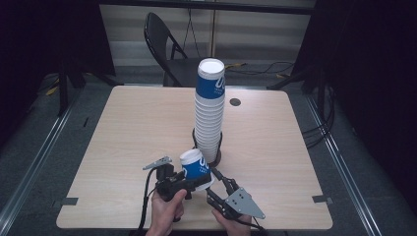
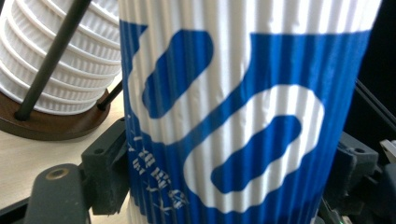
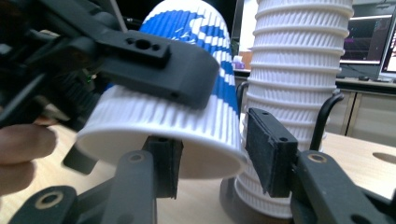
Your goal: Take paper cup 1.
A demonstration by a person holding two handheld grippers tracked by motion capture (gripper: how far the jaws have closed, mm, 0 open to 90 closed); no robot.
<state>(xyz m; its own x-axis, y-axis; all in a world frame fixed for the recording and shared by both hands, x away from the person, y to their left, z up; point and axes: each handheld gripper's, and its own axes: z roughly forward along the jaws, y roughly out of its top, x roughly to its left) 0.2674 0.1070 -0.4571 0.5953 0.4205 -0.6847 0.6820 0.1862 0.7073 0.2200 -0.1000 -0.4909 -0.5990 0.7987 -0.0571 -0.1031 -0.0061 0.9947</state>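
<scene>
Cup (image 1: 195, 166), ribbed paper, blue with white lettering and a white rim, is held tilted above the desk (image 1: 123, 137) just in front of the tall stack of cups (image 1: 209, 113); the left tool (image 1: 189, 183) is clamped across its wall, so a hard squeeze could crush it; the right tool (image 1: 216, 189) stands open about the rim, gripping nothing; closing off-centre could twist the cup loose or knock the stack's stand (image 1: 216, 158).

A loose cup (image 1: 196, 165) lies just before the cup stack (image 1: 210, 110), mid-table (image 1: 128, 128).
</scene>
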